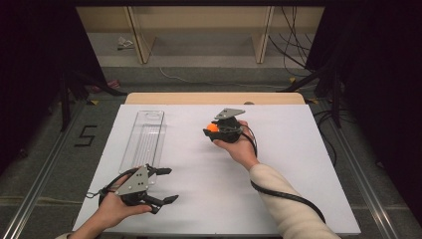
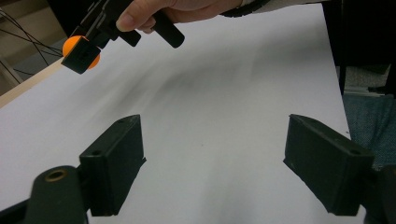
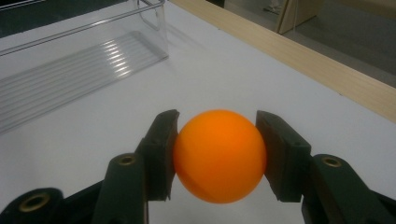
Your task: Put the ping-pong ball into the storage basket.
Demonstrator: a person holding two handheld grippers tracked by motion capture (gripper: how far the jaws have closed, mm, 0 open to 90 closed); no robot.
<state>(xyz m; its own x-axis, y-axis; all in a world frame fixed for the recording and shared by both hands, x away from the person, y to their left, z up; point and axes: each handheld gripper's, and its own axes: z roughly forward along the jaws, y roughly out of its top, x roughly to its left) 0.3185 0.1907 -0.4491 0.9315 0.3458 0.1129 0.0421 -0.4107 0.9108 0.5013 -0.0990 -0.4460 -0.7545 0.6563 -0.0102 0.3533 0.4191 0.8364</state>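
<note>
One orange ball point(image 3: 219, 156) sits clamped between the right gripper's point(image 1: 213, 130) jaws, above the white bench point(image 1: 278, 149). One clear tray point(image 1: 144, 137) lies beyond the left gripper point(image 1: 166, 185), whose jaws gape wide, holding nothing.

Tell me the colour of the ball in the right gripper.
Plain orange ball, clearest in the right gripper view.

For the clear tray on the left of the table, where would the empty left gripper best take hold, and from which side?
Probably one long side wall of the clear tray, taken from above by the open left gripper. The tray lies flat, long and narrow, open on top, so a thin upright wall fits between the jaws. The near end sits closest.
</note>
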